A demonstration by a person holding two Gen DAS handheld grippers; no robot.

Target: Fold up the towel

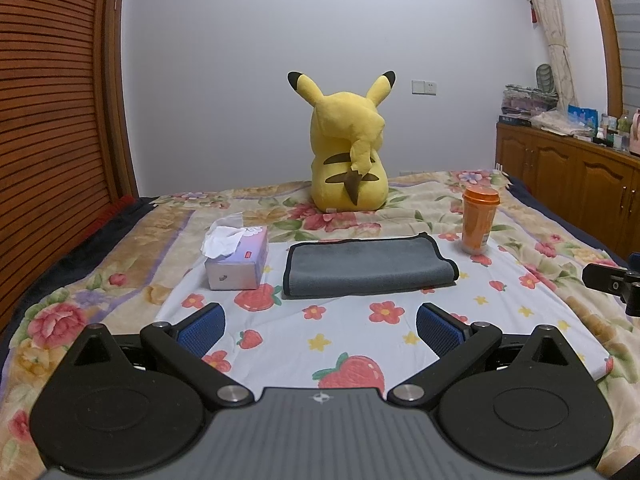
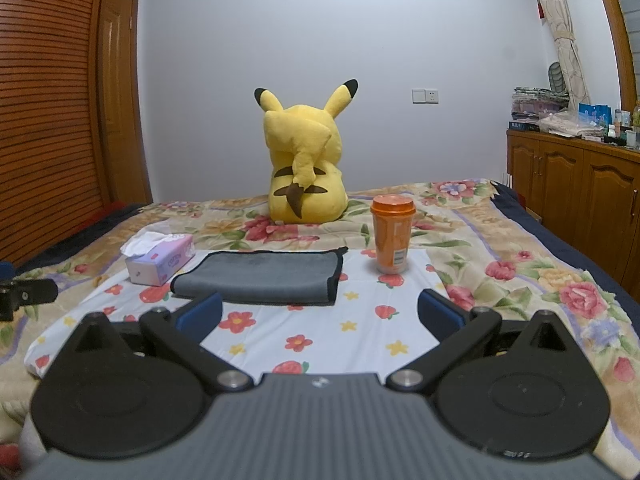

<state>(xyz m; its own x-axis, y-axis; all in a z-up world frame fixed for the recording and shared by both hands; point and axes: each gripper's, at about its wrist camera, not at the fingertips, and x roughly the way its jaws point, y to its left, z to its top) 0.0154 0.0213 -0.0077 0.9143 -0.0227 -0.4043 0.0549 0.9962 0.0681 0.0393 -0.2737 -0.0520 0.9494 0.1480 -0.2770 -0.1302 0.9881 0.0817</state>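
- Nearest the left wrist camera is the left gripper (image 1: 321, 322) itself: black linkage arms and two blue ribbed pads (image 1: 434, 325) spread wide apart, with nothing between them — released and empty above the strawberry-print cloth (image 1: 352, 332).
- The right gripper (image 2: 320, 312) looks the same in its own view: blue pads (image 2: 440, 312) far apart, jaws released, gripping nothing.
- A black part of the right gripper pokes in at the right edge of the left view, and a black part of the left one shows at the left edge of the right view.
- The grey towel (image 1: 370, 266) lies flat on the white strawberry-print cloth, ahead of both grippers and apart from them. It is folded over, with a dark trim along its edges and layered edges showing on its right side (image 2: 260, 276).
- A tissue box (image 1: 238, 258) sits just beside the towel's left end, with a white tissue sticking out of its top.
- An orange cup (image 1: 478, 220) with a lid stands upright near the towel's far right corner, on the edge of the print cloth.
- Behind them, on the floral bedspread (image 1: 132, 248), a yellow plush toy (image 1: 348, 152) sits with its back to the cameras.
- A wooden cabinet (image 2: 576, 196) with clutter on top runs along the right wall — beyond the bed's edge.
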